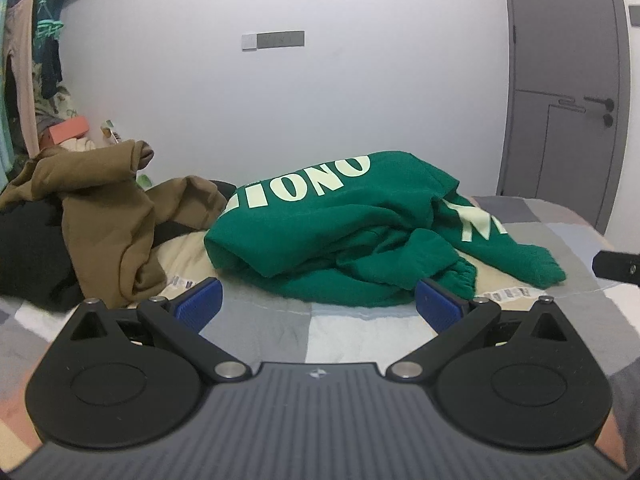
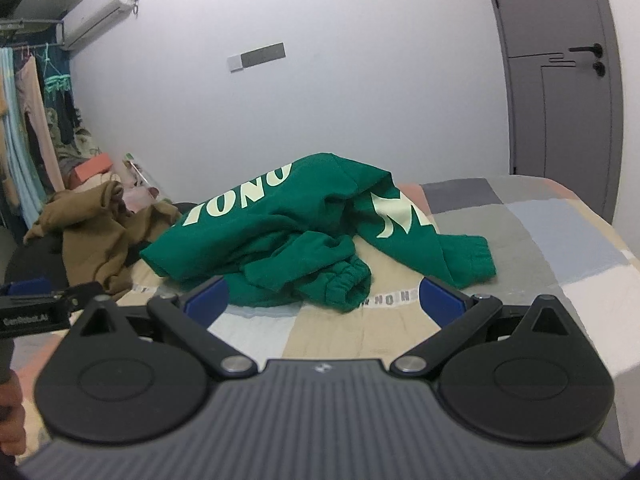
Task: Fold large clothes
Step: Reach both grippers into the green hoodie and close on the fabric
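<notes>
A green sweatshirt with pale lettering lies crumpled in a heap on the patchwork bed cover. In the right wrist view the same green sweatshirt has one cuffed sleeve stretched to the right and a bunched cuff at the front. My left gripper is open, with its blue pads just short of the heap's near edge and nothing between them. My right gripper is also open and empty, close to the bunched cuff. A tip of the right gripper shows at the right edge of the left wrist view.
A brown garment is piled over dark clothes at the left of the bed. Behind it hang clothes on a rack. A grey door stands at the right. White wall lies behind the bed. The left gripper's body and a hand show at left.
</notes>
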### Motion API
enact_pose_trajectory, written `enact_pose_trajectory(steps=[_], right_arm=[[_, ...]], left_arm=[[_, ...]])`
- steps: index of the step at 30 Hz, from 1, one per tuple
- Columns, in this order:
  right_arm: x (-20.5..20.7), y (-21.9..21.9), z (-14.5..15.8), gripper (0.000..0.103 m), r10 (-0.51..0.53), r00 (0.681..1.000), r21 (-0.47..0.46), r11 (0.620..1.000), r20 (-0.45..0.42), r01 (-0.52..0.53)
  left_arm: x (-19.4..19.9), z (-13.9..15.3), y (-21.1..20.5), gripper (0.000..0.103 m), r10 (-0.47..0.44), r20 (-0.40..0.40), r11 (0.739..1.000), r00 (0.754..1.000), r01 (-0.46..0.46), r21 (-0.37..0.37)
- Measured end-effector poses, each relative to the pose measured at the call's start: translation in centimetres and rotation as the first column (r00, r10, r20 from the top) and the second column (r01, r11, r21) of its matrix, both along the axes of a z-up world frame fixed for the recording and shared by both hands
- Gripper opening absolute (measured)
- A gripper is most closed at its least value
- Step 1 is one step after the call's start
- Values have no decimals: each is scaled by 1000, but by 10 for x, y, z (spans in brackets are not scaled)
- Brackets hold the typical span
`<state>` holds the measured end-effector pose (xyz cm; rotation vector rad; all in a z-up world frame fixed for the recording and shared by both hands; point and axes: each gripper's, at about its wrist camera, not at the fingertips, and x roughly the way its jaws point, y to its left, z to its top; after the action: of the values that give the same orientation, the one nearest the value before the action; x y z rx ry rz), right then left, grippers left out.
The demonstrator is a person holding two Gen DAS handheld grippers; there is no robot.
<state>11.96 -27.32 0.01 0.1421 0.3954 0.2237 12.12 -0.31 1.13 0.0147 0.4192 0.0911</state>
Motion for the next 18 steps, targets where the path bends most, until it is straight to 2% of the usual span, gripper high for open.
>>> enact_pose_trajectory(steps=[6,13,15,18], right_arm=[[49,14,-9,103,14,1000,-12,1000,-17,-14],[111,27,-30,103,-3,1000,-51,999,4,3],[135,31,-38,103,-1,1000,-48,999,-10,1],[171,35,-48,103,-2,1000,-2,1000,-25,2]], left_arm=[[59,-14,12,103,12,-32,1000,999,-13,-5],[139,-47,36,103,58,-118,995,991,-67,-71],[162,-61,47,103,94,-137,989,986,-108,-103],[194,-82,68,103,105,-158,971,982,-136,-199]])
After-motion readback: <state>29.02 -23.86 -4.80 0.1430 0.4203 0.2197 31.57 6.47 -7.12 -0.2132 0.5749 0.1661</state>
